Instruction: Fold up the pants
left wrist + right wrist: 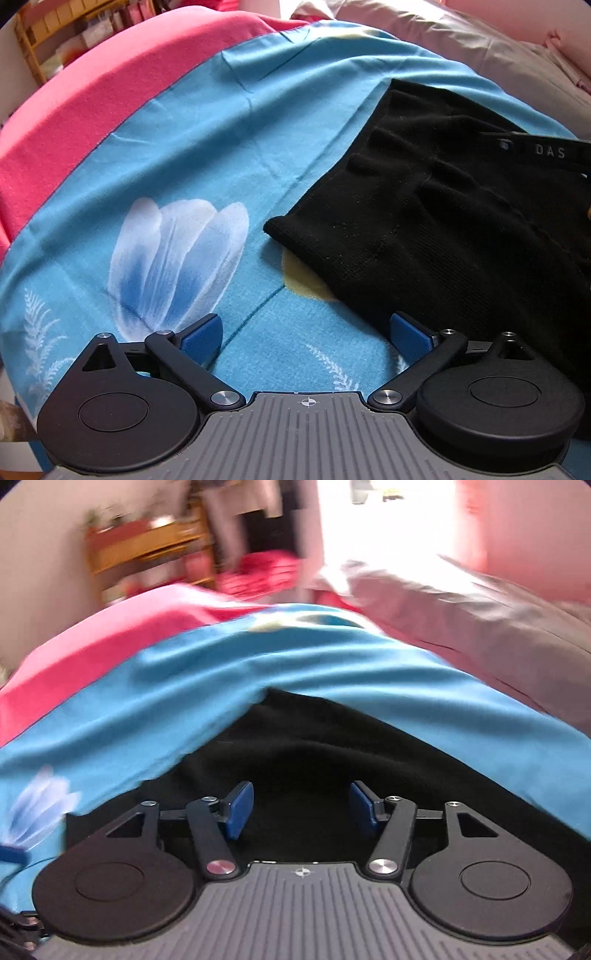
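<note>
We work over a bed covered by a blue flowered sheet (229, 155), with a pink blanket (85, 99) along its far left side and a pale grey cover (461, 48) at the far right. On the blue sheet lie the black pants (443, 229), already folded into a compact block; a waistband with pale letters shows at their right edge.

In the left wrist view the pants lie ahead and to the right of our left claw (306, 334). Their long axis seems to run from near right to far left, with one corner pointing left. This claw is released and grasps nothing; its right finger sits just beside the near edge of the cloth.

Our right claw (301, 808) hangs directly over the black cloth, also released and empty, though this view is blurred. We judge the right claw is nearer to the pants, so the next grasp probably belongs to it.
</note>
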